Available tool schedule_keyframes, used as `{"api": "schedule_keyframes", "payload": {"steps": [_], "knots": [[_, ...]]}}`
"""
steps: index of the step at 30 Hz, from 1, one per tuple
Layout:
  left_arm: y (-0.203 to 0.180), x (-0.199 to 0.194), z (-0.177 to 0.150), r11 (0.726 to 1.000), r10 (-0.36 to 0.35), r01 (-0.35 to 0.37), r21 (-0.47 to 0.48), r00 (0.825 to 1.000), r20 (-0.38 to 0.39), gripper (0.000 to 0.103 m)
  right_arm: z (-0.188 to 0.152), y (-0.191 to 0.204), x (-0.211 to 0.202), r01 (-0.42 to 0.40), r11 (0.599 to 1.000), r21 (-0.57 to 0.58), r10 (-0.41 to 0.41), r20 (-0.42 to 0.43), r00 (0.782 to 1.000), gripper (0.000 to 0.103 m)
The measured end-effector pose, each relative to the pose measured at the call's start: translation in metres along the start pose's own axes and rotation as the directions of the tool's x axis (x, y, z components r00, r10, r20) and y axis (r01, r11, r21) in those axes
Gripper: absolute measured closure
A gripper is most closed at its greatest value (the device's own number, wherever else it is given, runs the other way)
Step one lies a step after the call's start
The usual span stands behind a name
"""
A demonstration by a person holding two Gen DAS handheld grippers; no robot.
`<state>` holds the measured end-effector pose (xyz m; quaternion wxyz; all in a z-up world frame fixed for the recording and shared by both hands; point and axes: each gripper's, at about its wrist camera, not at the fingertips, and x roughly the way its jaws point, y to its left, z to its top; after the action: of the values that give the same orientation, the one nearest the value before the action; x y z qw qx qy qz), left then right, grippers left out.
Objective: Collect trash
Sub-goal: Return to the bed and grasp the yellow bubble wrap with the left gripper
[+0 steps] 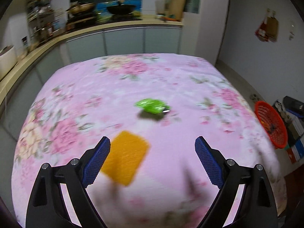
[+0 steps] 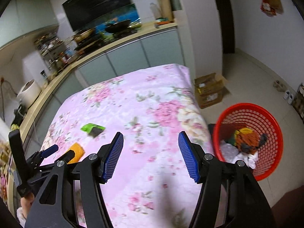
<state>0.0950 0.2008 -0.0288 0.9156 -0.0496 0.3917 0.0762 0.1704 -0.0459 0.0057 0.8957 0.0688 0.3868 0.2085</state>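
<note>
An orange flat rectangle lies on the pink floral tablecloth, just inside the left finger of my left gripper. That gripper stands open and its pads touch nothing. A green wrapper lies farther out, ahead of the gap. In the right wrist view my right gripper hangs open and empty over the cloth. To its left are the green wrapper, the orange rectangle and the left gripper.
A red mesh basket with several pieces of trash in it stands on the floor by the table's right edge, also the red basket. A cardboard box sits on the floor beyond it. A kitchen counter runs behind and along the left.
</note>
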Motion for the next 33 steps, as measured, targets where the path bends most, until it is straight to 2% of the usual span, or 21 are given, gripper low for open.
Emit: {"api": "schedule_keyframes", "payload": {"steps": [5,8,10,19,20,24,27,29,31,33], "knots": [[0.033,0.004,-0.014,0.999,0.033,-0.033,-0.006,0.999,0.000,0.016,0.000,0.020,0.006,-0.009,1.000,-0.025,0.009,-0.016,1.000,0.044],[0.044,0.013,-0.017,1.000,-0.007,0.007,-0.014,1.000,-0.016,0.016,0.000,0.033,0.013,-0.016,0.999,-0.040,0.015,-0.029,0.999,0.044],[0.045,0.020,-0.017,0.999,-0.032,0.032,-0.007,0.999,-0.028,0.016,0.000,0.040,0.016,-0.021,0.998,-0.053,0.019,-0.037,0.999,0.044],[0.040,0.047,-0.016,0.998,-0.062,0.064,0.028,0.997,-0.051,0.017,0.009,0.072,0.031,-0.029,0.994,-0.108,0.024,-0.053,0.998,0.044],[0.040,0.049,-0.017,0.997,-0.066,0.068,0.030,0.996,-0.054,0.019,0.009,0.074,0.034,-0.029,0.993,-0.111,0.023,-0.057,0.998,0.044],[0.044,0.055,-0.019,0.997,-0.070,0.071,0.012,0.995,-0.075,0.042,0.010,0.084,0.047,-0.026,0.992,-0.126,0.017,-0.073,0.997,0.044],[0.053,0.056,-0.020,0.997,-0.078,0.077,-0.025,0.994,-0.073,0.052,0.010,0.090,0.057,-0.027,0.990,-0.136,0.016,-0.086,0.996,0.044],[0.058,0.054,-0.021,0.995,-0.086,0.083,-0.051,0.994,-0.066,0.055,0.010,0.094,0.065,-0.025,0.990,-0.142,0.012,-0.092,0.996,0.044],[0.063,0.054,-0.021,0.994,-0.087,0.082,-0.072,0.994,-0.064,0.067,0.010,0.099,0.074,-0.021,0.989,-0.148,0.007,-0.098,0.995,0.044],[0.067,0.053,-0.021,0.993,-0.086,0.080,-0.091,0.994,-0.060,0.068,0.010,0.101,0.082,-0.019,0.988,-0.155,0.003,-0.100,0.995,0.044]]}}
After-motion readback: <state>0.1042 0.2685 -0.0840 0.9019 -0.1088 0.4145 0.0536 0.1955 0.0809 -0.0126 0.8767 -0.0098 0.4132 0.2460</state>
